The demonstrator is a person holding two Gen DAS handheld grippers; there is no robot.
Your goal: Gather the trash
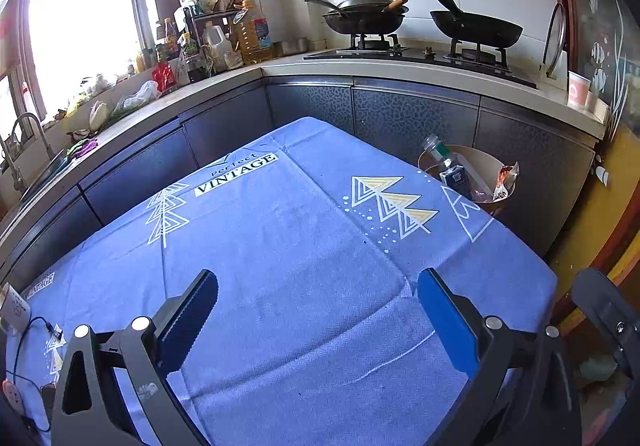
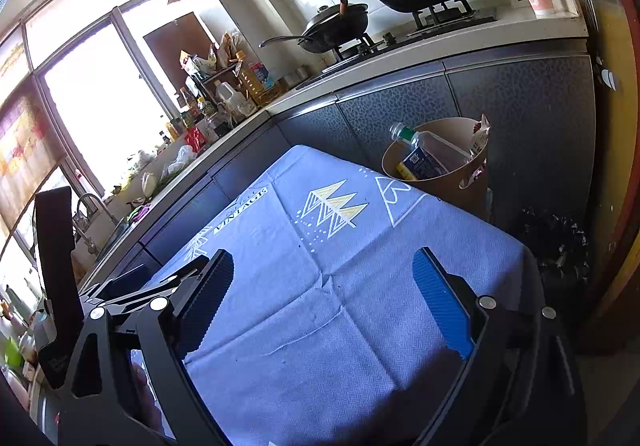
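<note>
A tan trash bin (image 1: 486, 159) (image 2: 444, 125) stands on the floor past the table's far right corner. In it lie a clear plastic bottle (image 1: 442, 155) (image 2: 416, 139), a blue carton (image 1: 456, 179) (image 2: 420, 161) and a snack wrapper (image 1: 505, 177) (image 2: 479, 135). My left gripper (image 1: 318, 286) is open and empty over the blue tablecloth (image 1: 300, 246). My right gripper (image 2: 322, 266) is open and empty over the same cloth (image 2: 340, 306). The left gripper (image 2: 160, 282) shows at the left of the right wrist view.
A kitchen counter (image 1: 240, 77) wraps around the table's far and left sides, with bottles, a sink and a stove with two pans (image 1: 476, 27). A paper cup (image 1: 578, 89) stands at the counter's right end. A cable and plug (image 1: 24, 330) lie at the cloth's left edge.
</note>
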